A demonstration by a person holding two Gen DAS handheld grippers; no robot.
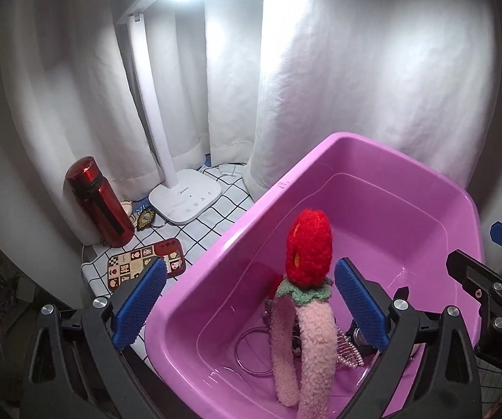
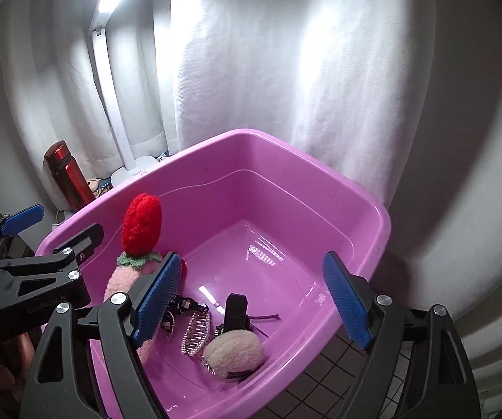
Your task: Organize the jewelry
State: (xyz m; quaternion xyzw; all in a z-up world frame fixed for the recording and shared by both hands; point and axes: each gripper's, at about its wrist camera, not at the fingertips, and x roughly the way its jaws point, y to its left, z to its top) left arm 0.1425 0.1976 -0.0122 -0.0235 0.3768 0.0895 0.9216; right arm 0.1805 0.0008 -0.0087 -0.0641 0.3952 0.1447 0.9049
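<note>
Jewelry and hair pieces lie together in a glossy pink plastic tub (image 2: pixel 362 206), gathered toward its near left corner. A fluffy pink headband (image 1: pixel 312 345) topped with a red knitted strawberry (image 1: pixel 308 248) and a green knitted collar stands upright against the tub's near wall. On the tub floor beside it lie a thin silver bangle (image 1: pixel 251 351), a pearl-trimmed hair claw (image 2: pixel 196 331), a round cream plush hair clip (image 2: pixel 233 354) and a small black clip (image 2: pixel 235 309). The left gripper (image 1: pixel 249 307) hangs over the tub's near left rim with its blue pads spread wide, one outside the tub and one inside, the headband standing between them untouched. The right gripper (image 2: pixel 252 302) is likewise spread wide above the tub floor, clasping nothing. Beyond the tub, on the white grid-patterned cloth (image 1: pixel 216 220), stand a red metal bottle (image 1: pixel 99 202) and a white desk lamp (image 1: pixel 184 199) near the far left corner, with a red patterned case (image 1: pixel 146 262) just in front of the bottle. White curtains (image 1: pixel 355 87) hang behind.
</note>
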